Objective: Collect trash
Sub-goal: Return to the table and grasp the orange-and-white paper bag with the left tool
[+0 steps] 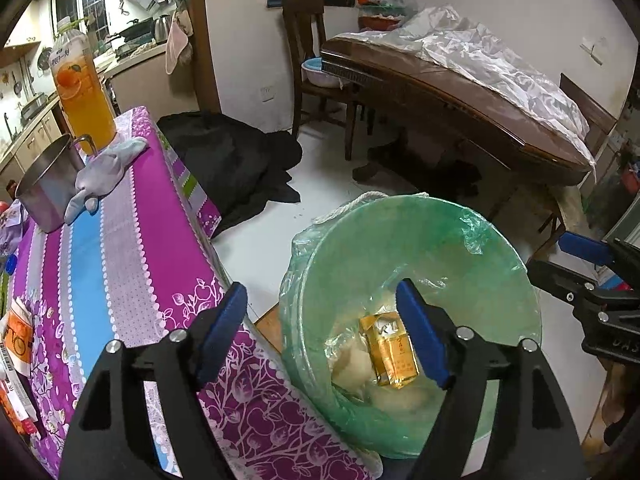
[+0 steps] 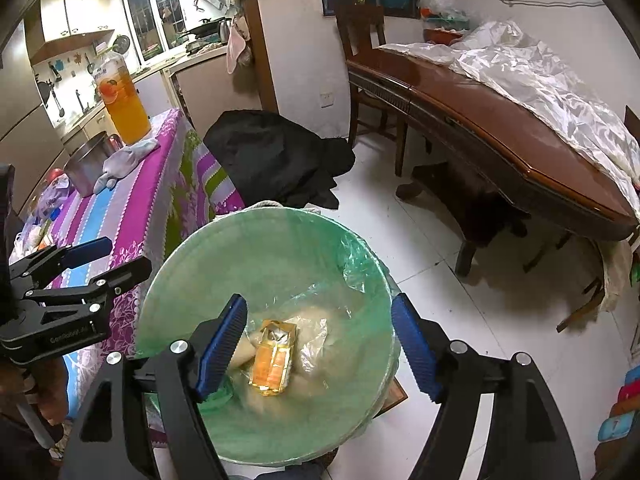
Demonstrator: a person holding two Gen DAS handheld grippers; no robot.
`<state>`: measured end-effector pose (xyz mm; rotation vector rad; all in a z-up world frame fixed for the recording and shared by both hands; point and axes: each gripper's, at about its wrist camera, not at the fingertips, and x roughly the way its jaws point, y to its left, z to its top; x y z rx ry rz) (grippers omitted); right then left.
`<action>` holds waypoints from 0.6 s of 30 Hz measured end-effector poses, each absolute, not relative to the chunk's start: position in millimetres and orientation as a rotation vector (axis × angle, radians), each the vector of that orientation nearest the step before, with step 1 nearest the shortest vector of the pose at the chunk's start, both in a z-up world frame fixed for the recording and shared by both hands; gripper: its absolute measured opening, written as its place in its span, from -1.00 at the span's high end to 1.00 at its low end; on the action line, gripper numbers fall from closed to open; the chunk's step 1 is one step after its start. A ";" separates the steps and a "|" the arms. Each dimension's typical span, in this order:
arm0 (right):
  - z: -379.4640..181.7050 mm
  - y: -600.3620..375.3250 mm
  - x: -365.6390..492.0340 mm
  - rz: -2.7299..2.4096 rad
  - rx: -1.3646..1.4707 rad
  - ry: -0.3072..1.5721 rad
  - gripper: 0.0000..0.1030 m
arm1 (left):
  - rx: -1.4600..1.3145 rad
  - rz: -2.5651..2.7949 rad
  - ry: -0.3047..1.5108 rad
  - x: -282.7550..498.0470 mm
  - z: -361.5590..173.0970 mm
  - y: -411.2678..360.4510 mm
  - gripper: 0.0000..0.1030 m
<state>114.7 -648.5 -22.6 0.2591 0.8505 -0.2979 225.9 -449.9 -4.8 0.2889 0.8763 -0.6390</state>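
Note:
A trash bin lined with a green plastic bag [image 1: 460, 236] [image 2: 256, 240] stands on the floor beside the purple-clothed table. Inside it lie a gold and orange packet [image 1: 390, 350] [image 2: 274, 356] and pale crumpled wrappers [image 1: 352, 364] [image 2: 316, 340]. My left gripper [image 1: 320, 320] is open and empty, over the gap between table edge and bin. My right gripper [image 2: 320, 328] is open and empty, directly above the bin's mouth. Each gripper shows in the other's view: the right one at the right edge [image 1: 592, 276], the left one at the left edge [image 2: 92, 260].
The table with the purple, blue and white cloth [image 1: 132, 264] [image 2: 140, 200] carries a juice bottle [image 1: 82, 92] [image 2: 122, 104], a steel pot [image 1: 50, 188], a grey cloth [image 1: 104, 172] and packets at its near left [image 1: 16, 340]. A black garment [image 1: 232, 164] lies on the floor. A wooden dining table [image 1: 472, 96] stands at right.

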 end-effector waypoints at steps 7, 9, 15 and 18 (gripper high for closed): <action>-5.5 -633.6 107.5 -0.292 0.240 0.787 -0.49 | 0.275 -0.638 0.863 225.7 0.3 -434.9 -0.46; 6.8 -611.9 102.0 -0.255 0.228 0.719 -0.59 | 0.262 -0.633 0.838 222.6 6.8 -415.9 -0.51; 11.9 -527.1 109.8 -0.076 0.210 0.633 -0.64 | 0.217 -0.526 0.810 228.5 11.9 -324.1 -0.60; 6.3 -474.4 126.2 0.038 0.197 0.635 -0.64 | 0.181 -0.411 0.805 237.4 10.8 -257.0 -0.60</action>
